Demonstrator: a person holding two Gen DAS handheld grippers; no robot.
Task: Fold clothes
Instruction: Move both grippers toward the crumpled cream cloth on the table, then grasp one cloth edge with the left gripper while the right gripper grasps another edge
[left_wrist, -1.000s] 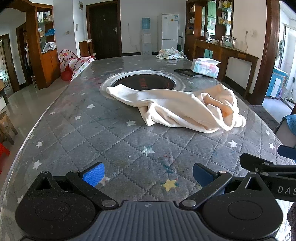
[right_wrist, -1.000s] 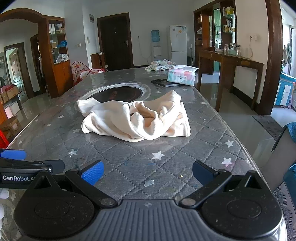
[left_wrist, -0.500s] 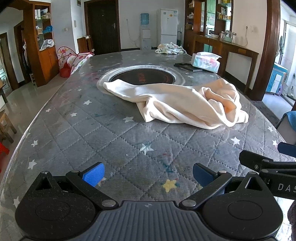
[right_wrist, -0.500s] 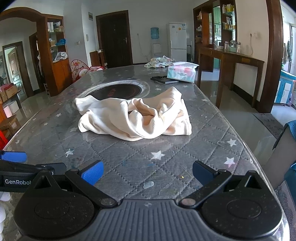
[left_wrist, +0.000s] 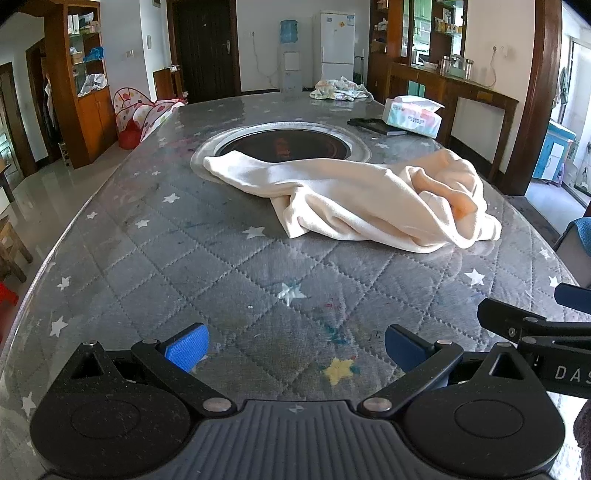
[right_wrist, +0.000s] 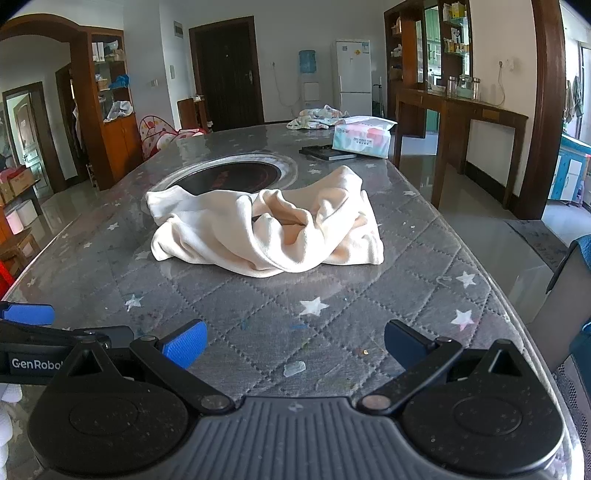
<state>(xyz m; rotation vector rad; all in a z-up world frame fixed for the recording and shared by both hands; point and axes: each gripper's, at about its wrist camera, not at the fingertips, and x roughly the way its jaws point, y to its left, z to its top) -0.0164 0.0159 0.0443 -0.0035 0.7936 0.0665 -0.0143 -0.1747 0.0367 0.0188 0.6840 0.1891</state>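
The left gripper (left_wrist: 295, 345) hovers low over the near end of the table, jaws spread wide and empty. The right gripper (right_wrist: 293, 341) sits just beside it on the right, likewise spread and holding nothing. Neither touches the cloth.

The cream garment (left_wrist: 354, 201) lies in a crumpled heap at mid-table, well ahead of both grippers. One end trails left onto the rim of the round inset cooktop (left_wrist: 282, 144); the bunched bulk sits toward the right edge. No flat panel, straight edge or crease is visible, so folding appears not yet begun. Judged remaining: take hold, spread flat, then fold.

The table (left_wrist: 207, 266) is long, with a grey quilted star-patterned cover under a glossy clear layer. Small stains and specks mark the near end. At the far right stand a tissue pack (left_wrist: 412, 114) and a flat dark object (left_wrist: 373, 125), type undetermined. A second bundle of patterned cloth (left_wrist: 340, 88) lies at the far end.

Beyond: a white fridge (right_wrist: 351, 77), a water dispenser (right_wrist: 307, 79), a dark door (right_wrist: 225, 74), wooden shelving at left, a wooden side table (right_wrist: 461, 125) at right, and a shiny tiled floor.
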